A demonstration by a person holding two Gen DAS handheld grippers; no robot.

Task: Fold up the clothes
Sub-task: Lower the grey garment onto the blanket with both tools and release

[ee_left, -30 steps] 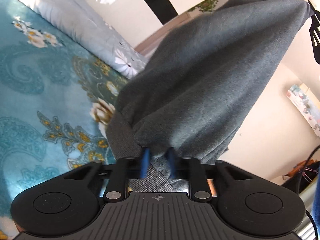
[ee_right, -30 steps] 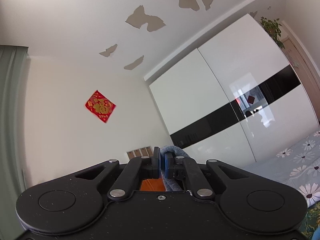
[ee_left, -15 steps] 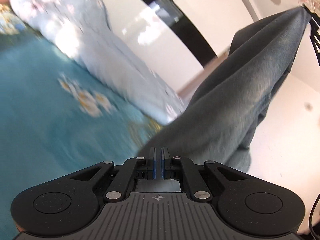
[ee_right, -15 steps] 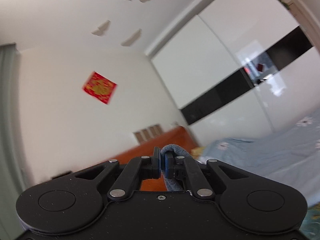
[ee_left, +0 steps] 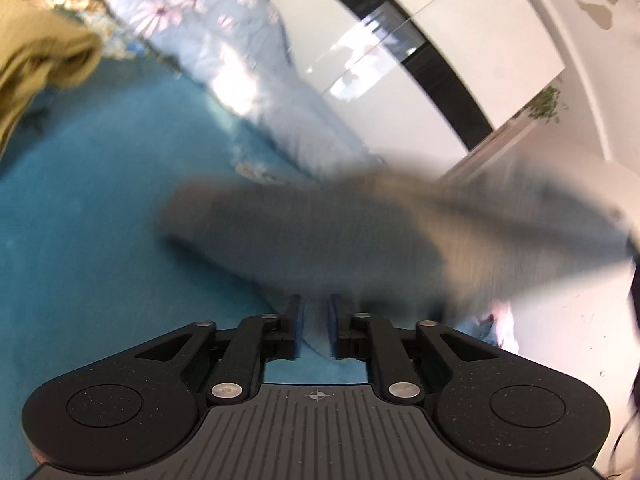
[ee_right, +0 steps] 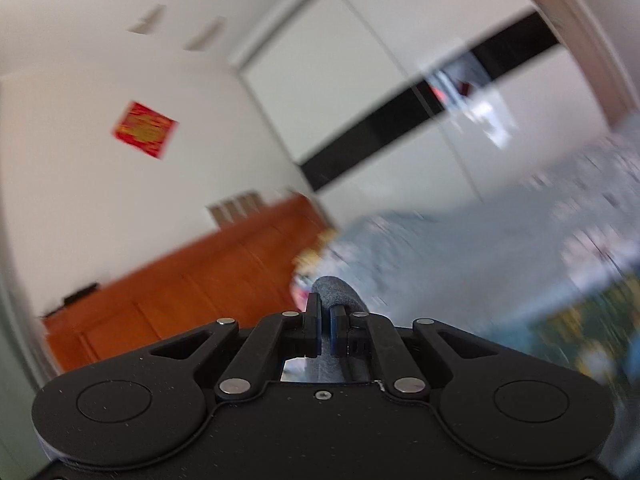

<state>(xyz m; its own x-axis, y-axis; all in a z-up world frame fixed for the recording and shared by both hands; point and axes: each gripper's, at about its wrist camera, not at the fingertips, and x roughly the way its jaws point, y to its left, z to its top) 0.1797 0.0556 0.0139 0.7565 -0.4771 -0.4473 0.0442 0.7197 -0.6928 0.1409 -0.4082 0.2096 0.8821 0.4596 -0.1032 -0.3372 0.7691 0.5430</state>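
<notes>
One grey garment [ee_left: 340, 240] (blurred) stretches left-to-right.

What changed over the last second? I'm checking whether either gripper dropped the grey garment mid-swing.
The left gripper opened and let go: teal bedspread shows between its fingers, and the blurred grey garment now lies beyond the tips. Both cameras tipped down toward the bed. The right gripper stayed shut on a fold of the garment.

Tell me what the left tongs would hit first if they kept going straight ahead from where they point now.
Most likely the grey garment, which hangs blurred across the view just beyond the left tongs, whose jaws stand apart. The teal bedspread lies behind and below it. Motion blur leaves the gap unclear.
</notes>
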